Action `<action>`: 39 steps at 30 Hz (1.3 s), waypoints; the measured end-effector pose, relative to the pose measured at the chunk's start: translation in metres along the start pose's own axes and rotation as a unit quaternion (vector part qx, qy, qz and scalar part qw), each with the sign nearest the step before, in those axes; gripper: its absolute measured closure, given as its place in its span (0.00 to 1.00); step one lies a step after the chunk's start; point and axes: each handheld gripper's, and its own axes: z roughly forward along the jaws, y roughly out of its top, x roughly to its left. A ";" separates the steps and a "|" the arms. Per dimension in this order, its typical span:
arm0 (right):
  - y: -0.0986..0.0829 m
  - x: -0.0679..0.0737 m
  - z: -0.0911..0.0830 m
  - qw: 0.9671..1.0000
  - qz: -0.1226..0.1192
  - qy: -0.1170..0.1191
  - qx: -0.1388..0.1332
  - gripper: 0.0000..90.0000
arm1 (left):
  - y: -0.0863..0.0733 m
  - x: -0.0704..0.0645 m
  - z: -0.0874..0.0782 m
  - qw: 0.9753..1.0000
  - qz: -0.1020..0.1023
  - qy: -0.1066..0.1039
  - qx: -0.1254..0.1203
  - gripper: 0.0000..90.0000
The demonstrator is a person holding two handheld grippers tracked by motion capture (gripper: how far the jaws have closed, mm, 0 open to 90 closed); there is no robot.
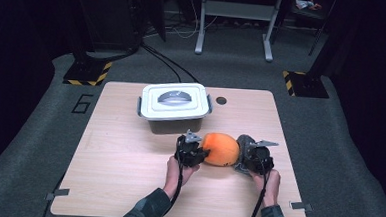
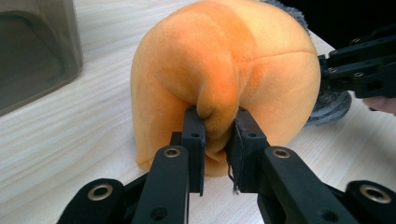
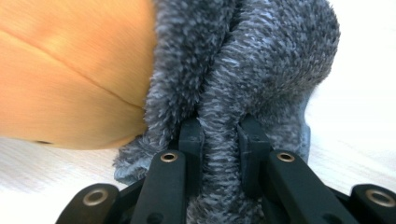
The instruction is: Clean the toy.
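We have the orange plush toy [image 1: 221, 149] lying on the bench [image 1: 128, 150], near the middle of its near half, and we hold it from both ends at once. Our left tongs [image 2: 216, 133] are closed down on a fold of the orange fabric, pinching it so that the plush bulges out on either side of the jaws; that pinch gives a firm hold on something too soft and round to clamp whole. Our right tongs [image 3: 219, 135] are likewise closed, on a ridge of the grey fuzzy part [image 3: 261, 60] at the toy's other end, the pile squeezed between the jaws. In the high view the left tongs [image 1: 195, 149] and right tongs [image 1: 248, 154] face each other across the toy, which suggests to us that the two-ended grip is meant to keep a floppy body level and steady while it is lifted.

Just behind the toy stands the lidded storage box [image 1: 175, 106], its white lid [image 1: 175, 98] seated with the handle lying flat. We judge the toy is meant for it, though the lid must come off first. Whether the toy's underside is resting fully on the wood or is slightly raised we cannot tell for certain from the gripper views; it looks to be touching.
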 end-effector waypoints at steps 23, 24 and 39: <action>0.025 0.015 -0.076 0.994 -0.027 0.005 -0.102 0.84 | 0.002 -0.003 -0.001 1.000 0.004 0.001 -0.001 0.85; 0.027 0.019 -0.079 0.994 -0.036 0.009 -0.106 0.84 | 0.002 -0.003 -0.001 1.000 0.007 0.003 -0.002 0.85; 0.030 0.040 -0.049 0.996 -0.064 0.007 -0.070 0.84 | 0.004 -0.001 -0.004 1.000 0.022 0.007 0.004 0.58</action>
